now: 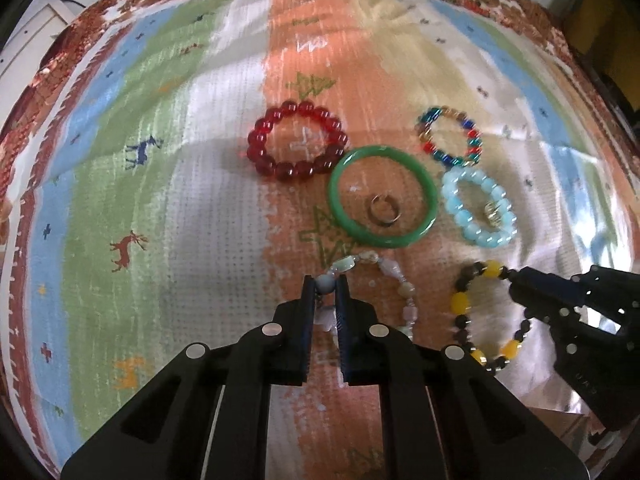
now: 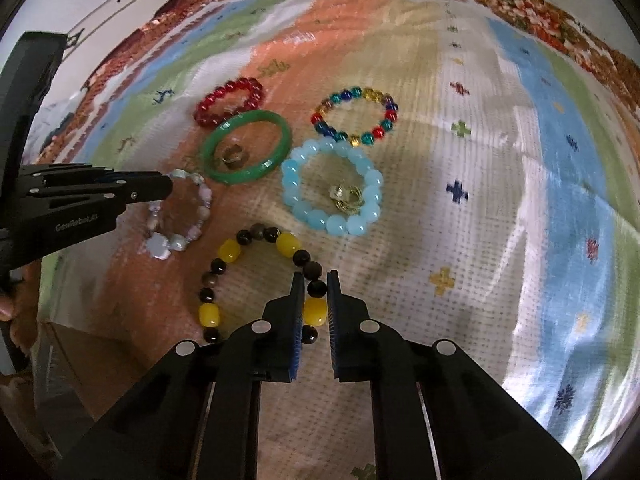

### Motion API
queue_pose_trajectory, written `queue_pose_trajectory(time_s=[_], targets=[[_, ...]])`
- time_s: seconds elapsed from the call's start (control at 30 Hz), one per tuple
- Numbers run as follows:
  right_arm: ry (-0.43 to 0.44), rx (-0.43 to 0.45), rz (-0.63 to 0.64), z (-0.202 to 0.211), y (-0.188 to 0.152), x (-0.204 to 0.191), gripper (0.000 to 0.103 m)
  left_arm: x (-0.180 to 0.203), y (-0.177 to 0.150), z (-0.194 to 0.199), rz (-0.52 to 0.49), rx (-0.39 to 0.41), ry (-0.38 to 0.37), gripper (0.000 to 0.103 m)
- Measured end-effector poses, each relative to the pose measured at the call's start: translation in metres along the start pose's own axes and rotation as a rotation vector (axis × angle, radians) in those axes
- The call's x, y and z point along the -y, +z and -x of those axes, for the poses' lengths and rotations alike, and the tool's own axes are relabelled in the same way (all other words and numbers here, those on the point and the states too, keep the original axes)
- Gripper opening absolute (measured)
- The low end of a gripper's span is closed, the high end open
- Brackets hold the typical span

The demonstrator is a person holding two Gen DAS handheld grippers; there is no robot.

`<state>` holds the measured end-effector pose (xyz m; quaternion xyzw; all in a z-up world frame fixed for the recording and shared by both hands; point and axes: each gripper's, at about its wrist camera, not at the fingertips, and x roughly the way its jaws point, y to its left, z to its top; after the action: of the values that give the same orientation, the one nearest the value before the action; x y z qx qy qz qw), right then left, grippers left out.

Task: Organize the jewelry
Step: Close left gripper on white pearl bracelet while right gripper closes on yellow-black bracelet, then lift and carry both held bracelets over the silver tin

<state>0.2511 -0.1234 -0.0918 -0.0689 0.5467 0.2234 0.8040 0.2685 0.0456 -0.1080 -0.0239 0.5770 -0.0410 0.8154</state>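
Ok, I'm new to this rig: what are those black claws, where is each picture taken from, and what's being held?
They are hand-held two-finger grippers, each carrying a forward-looking fisheye camera. In the left camera's picture the left gripper is shut on the pastel bracelet. In the right camera's picture the right gripper is shut on the yellow-and-dark bracelet. On the patterned cloth also lie a red bracelet, green bangle around a ring, multicolour bracelet and pale blue bracelet.
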Motion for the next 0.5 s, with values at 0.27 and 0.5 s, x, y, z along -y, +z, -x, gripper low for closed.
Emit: queue_pose_trajectory(time_s=[0.27,0.5], targets=[[0.003,0.062,0.037,0.028,0.005,-0.010,0.012,0.000,-0.004,0.018,0.005,0.028,-0.024,0.010],[0.011,0.112,0.026,0.045,0.005,-0.014,0.010,0.006,-0.010,0.037,0.008,0.066,-0.039,0.010]])
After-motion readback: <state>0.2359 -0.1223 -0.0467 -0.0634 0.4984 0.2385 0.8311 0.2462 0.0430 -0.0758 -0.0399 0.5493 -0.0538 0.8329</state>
